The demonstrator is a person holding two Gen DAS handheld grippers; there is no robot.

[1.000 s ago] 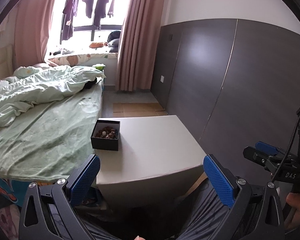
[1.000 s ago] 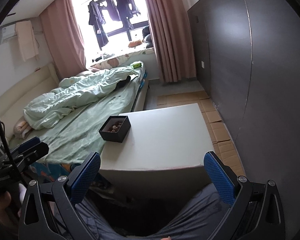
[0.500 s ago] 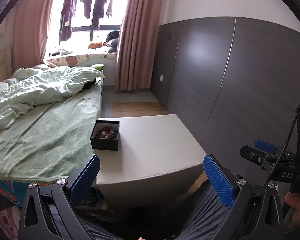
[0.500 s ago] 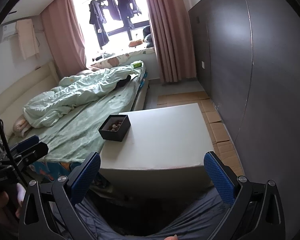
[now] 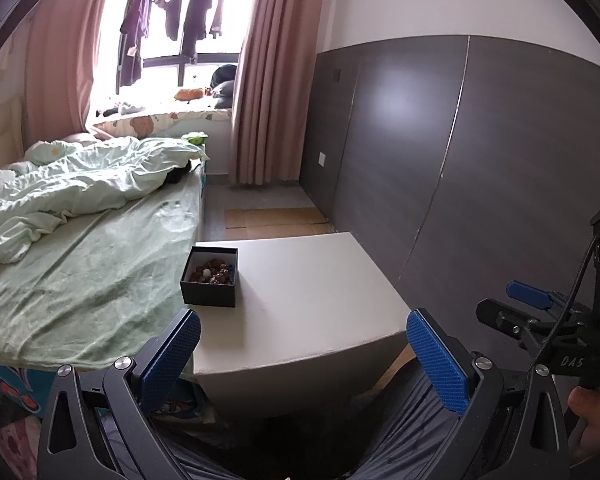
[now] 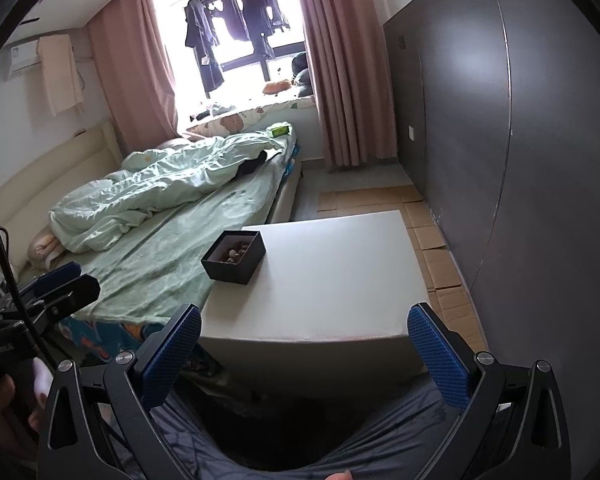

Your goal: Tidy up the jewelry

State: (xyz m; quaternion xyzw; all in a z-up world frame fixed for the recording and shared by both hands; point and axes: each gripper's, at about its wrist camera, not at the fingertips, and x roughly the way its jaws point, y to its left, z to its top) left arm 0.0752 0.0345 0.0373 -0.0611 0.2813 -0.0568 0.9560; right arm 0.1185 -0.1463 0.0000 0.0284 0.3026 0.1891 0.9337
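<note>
A small black box (image 5: pixel 209 277) with beaded jewelry (image 5: pixel 214 273) in it sits on the left edge of a white table (image 5: pixel 312 300). The box also shows in the right wrist view (image 6: pixel 233 256). My left gripper (image 5: pixel 303 350) is open and empty, held back from the table's near edge. My right gripper (image 6: pixel 304 350) is open and empty, also short of the near edge. The right gripper shows at the far right of the left wrist view (image 5: pixel 528 312); the left gripper shows at the far left of the right wrist view (image 6: pixel 56 284).
A bed (image 5: pixel 84 264) with a green sheet and a rumpled quilt lies against the table's left side. A dark panelled wall (image 5: pixel 480 168) runs along the right. Cardboard (image 6: pixel 432 240) covers the floor beyond the table. Pink curtains (image 5: pixel 268 80) frame a window behind.
Both grippers have risen and tilted slightly, so the table sits a little lower in each view. Both stay open and empty. The box has not moved.
</note>
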